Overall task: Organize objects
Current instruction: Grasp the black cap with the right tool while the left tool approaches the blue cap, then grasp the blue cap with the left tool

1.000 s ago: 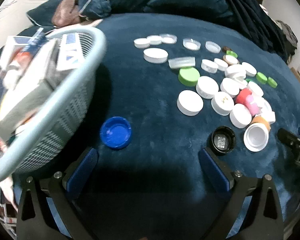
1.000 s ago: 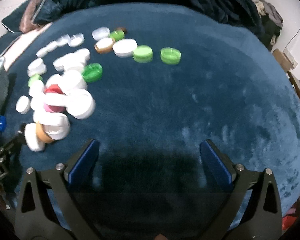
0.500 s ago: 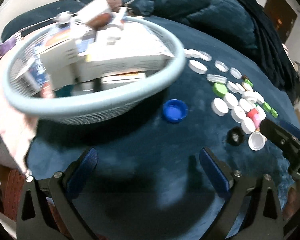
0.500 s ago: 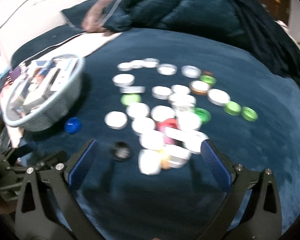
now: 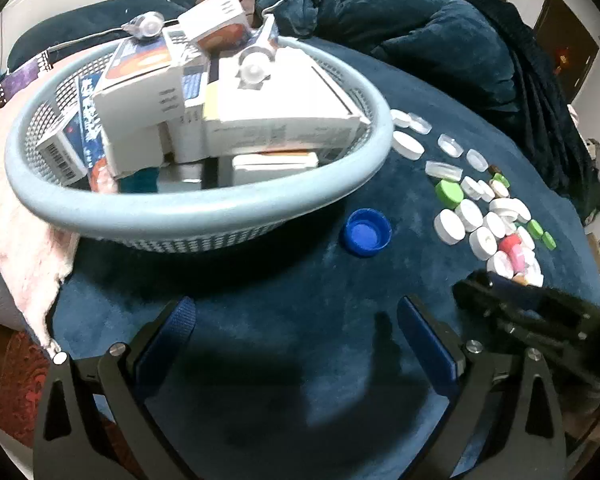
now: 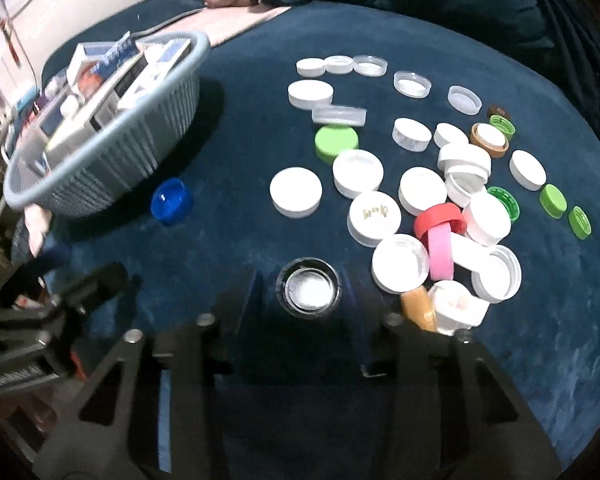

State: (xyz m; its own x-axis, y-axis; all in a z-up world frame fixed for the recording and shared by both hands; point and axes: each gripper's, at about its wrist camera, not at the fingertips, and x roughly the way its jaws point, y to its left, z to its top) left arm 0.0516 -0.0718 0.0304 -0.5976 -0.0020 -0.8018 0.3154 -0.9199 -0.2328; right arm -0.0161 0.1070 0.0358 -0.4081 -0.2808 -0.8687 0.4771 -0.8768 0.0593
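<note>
Right hand-held gripper (image 6: 306, 300) closed around upturned black cap (image 6: 309, 290).

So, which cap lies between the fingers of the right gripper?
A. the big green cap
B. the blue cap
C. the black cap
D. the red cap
C: the black cap sits between the right gripper's fingers, whose jaws have just been closing around it.

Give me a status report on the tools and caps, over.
Left tool open, empty. Right tool has just been closing around black cap, contact unclear. White caps crowd its right side.
</note>
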